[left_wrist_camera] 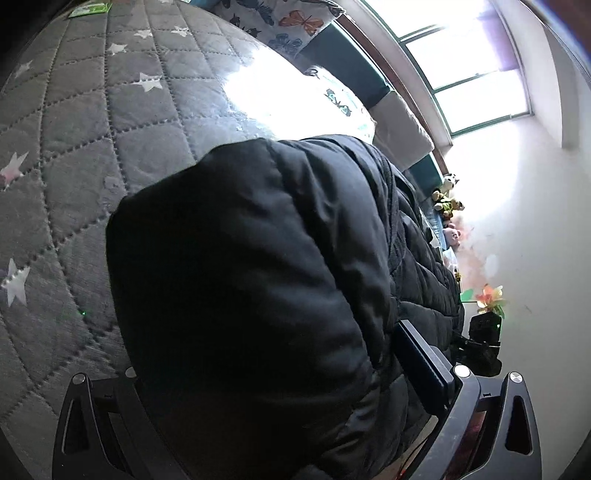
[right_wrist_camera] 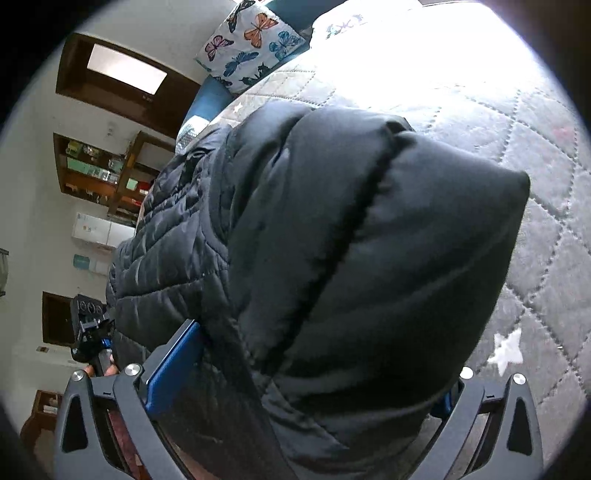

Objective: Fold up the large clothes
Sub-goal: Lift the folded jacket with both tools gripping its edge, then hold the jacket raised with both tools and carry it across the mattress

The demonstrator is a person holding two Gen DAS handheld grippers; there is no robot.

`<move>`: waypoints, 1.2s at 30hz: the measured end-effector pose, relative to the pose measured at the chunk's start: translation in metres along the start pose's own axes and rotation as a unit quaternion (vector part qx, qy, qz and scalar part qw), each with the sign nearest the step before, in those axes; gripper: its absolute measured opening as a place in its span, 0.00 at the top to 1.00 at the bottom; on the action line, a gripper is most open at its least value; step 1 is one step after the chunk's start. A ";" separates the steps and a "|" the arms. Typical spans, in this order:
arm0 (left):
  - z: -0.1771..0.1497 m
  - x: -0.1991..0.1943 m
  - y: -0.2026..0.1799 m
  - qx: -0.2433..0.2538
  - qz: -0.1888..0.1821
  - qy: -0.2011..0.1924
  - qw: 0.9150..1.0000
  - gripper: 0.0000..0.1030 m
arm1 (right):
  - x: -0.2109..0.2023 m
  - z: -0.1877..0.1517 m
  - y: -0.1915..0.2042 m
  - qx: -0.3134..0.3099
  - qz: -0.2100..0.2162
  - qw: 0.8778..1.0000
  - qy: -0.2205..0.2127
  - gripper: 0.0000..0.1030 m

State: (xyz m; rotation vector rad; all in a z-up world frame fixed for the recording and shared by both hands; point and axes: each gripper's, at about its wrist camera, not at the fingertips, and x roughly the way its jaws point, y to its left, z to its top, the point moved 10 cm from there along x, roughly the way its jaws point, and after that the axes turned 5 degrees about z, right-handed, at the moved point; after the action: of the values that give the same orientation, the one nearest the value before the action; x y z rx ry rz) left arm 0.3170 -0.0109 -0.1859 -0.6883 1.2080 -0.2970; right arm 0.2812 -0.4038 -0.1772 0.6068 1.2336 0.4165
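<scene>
From the left wrist, the black puffer jacket (left_wrist_camera: 251, 288) lay on the bed (left_wrist_camera: 85, 147), its gray star-quilted cover bare beyond it. A thick padded part filled the gap between the fingers of the left claw (left_wrist_camera: 280, 398). One pad was hidden under the cloth, so I could not tell whether it pinched or merely straddled. A butterfly pillow (left_wrist_camera: 284, 26) sat by the window.

From the right wrist, the right claw (right_wrist_camera: 303, 384) stood spread wide around another bulky lobe of the jacket (right_wrist_camera: 351, 258), its blue pads beside the cloth and not squeezing it. This looked like the moment after laying a fold down. Next, I judged, the claws needed to back clear and take a fresh edge.
</scene>
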 end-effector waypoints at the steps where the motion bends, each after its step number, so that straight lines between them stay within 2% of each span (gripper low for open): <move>1: 0.001 0.002 0.000 -0.003 -0.003 0.003 1.000 0.00 | -0.001 -0.001 0.000 -0.004 -0.001 1.000 0.004 0.00; 8: 0.006 0.012 -0.013 0.014 -0.023 0.011 1.000 0.00 | 0.002 0.004 0.007 -0.021 0.024 0.999 0.007 0.00; 11: 0.007 0.014 -0.019 0.012 -0.021 0.011 1.000 0.00 | 0.002 0.001 0.013 -0.024 0.028 0.999 0.007 0.01; 12: 0.007 0.013 -0.022 0.016 -0.020 0.008 1.000 0.02 | -0.001 0.000 0.014 -0.028 0.028 0.999 0.005 0.08; 15: 0.009 0.007 -0.028 0.022 -0.023 -0.002 1.000 0.14 | -0.014 -0.003 0.018 -0.034 0.035 0.999 -0.005 0.30; 17: 0.010 0.004 -0.029 0.027 -0.020 -0.005 0.999 0.21 | -0.021 -0.005 0.020 -0.036 0.039 0.999 -0.007 0.34; 21: 0.013 0.008 -0.028 0.030 -0.012 -0.004 0.999 0.21 | -0.017 -0.005 0.020 -0.043 0.030 0.999 -0.003 0.33; 22: 0.015 0.009 -0.026 0.027 -0.011 -0.002 1.000 0.20 | -0.016 -0.005 0.019 -0.043 0.030 0.999 -0.001 0.28; 25: 0.013 0.012 -0.016 0.021 0.001 0.007 1.000 0.07 | -0.011 -0.005 0.015 -0.037 0.022 0.999 0.002 0.16; 27: 0.013 0.013 -0.012 0.018 0.004 0.011 1.000 0.07 | -0.008 -0.004 0.013 -0.039 0.024 0.999 0.004 0.13; 30: 0.012 0.018 -0.014 0.031 0.021 0.005 0.999 0.07 | -0.004 -0.003 0.015 -0.030 0.042 0.999 0.007 0.10; 32: 0.008 0.015 -0.016 0.047 0.040 -0.005 0.998 0.13 | -0.001 -0.002 0.016 -0.028 0.051 0.998 0.005 0.11; 34: 0.006 0.011 -0.024 0.080 0.078 -0.025 0.993 0.20 | -0.004 -0.004 0.023 -0.044 0.046 0.998 -0.002 0.22; 36: 0.004 0.008 -0.036 0.113 0.118 -0.044 0.986 0.25 | -0.009 -0.006 0.031 -0.068 0.027 0.997 -0.011 0.29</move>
State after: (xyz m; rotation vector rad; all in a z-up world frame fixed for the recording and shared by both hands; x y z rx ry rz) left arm 0.3290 -0.0414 -0.1685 -0.3542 1.1368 -0.1998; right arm 0.2739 -0.3836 -0.1521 0.5278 1.1587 0.5337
